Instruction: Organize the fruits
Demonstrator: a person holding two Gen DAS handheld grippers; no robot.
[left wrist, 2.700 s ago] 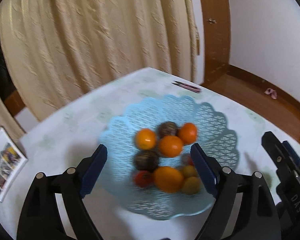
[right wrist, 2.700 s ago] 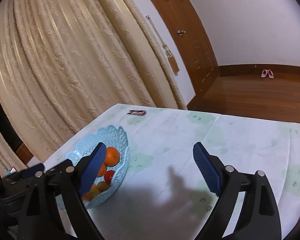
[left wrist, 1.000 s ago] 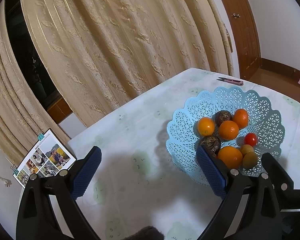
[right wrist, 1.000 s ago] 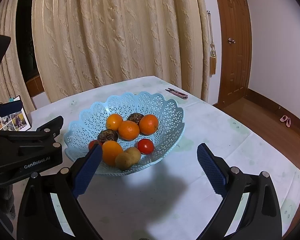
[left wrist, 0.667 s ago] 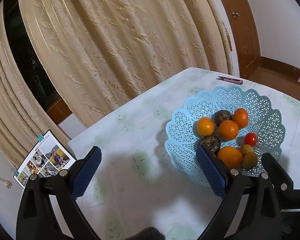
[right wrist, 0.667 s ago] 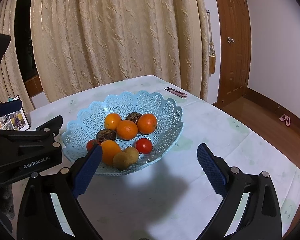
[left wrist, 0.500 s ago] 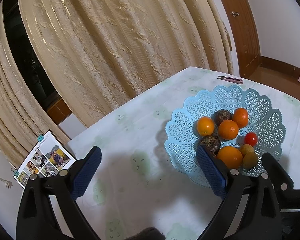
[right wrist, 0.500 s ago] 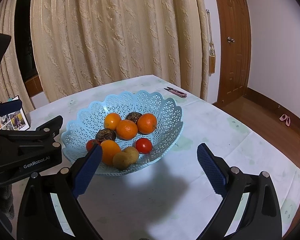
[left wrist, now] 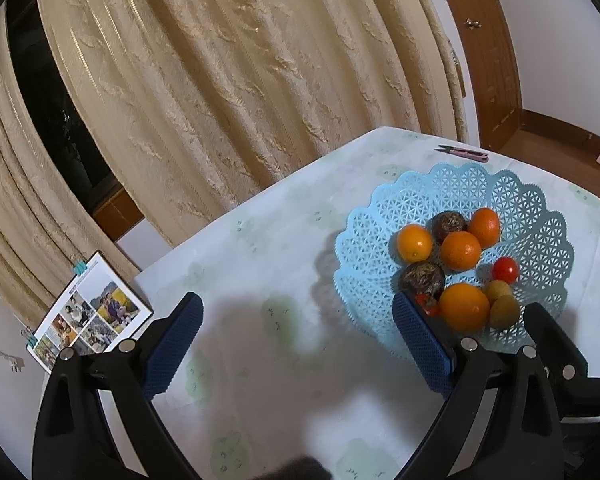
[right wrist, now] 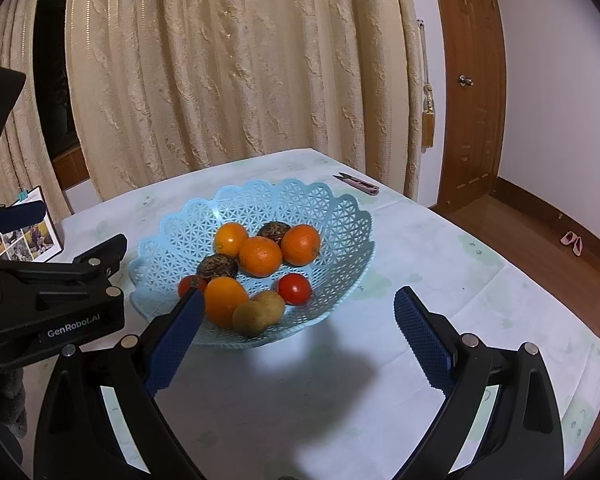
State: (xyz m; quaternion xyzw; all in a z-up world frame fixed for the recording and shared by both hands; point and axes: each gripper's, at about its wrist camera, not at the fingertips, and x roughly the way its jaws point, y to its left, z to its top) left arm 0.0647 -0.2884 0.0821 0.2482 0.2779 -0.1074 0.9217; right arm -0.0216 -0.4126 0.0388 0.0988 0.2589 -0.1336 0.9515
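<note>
Right wrist: pale tablecloth (right wrist: 440,264), beige curtain (right wrist: 240,72), wooden door (right wrist: 474,92); both grippers spread, empty.

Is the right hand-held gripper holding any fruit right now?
No, the right hand-held gripper is open and empty, short of the blue basket.

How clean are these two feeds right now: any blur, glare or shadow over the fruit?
Left wrist: sharp, with strong fisheye bending of the curtain; gripper shadows fall on the cloth, short of the basket. Right wrist: also sharp, with a small glare spot on the basket's far wall and a shadow under its near rim; the fruit is evenly lit.
</note>
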